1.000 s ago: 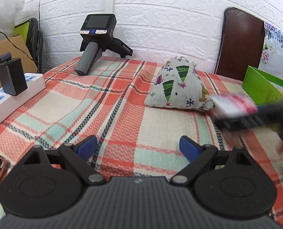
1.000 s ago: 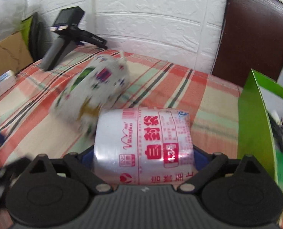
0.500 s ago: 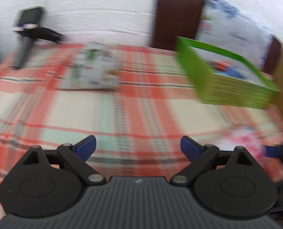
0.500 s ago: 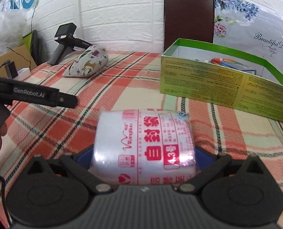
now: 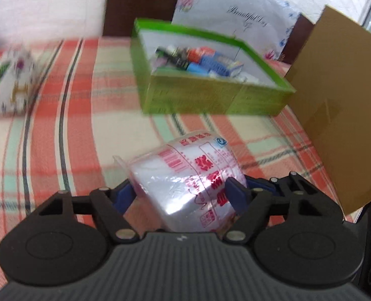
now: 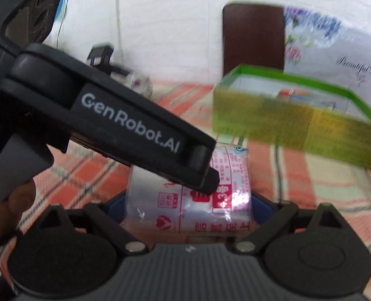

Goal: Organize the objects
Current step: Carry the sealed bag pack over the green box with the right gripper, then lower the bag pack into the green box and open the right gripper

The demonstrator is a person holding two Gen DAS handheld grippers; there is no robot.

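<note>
While both grippers close on one roll of plastic bags (image 5: 193,185) above the checked cloth (image 5: 60,130), only the left gripper (image 5: 182,195) view looks into the green box (image 5: 210,95) — the right gripper (image 6: 188,208) view sees its blurred wall

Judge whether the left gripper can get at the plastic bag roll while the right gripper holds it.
Probably yes: the left gripper already has its fingers either side of the plastic bag roll, which the right gripper grips.
</note>
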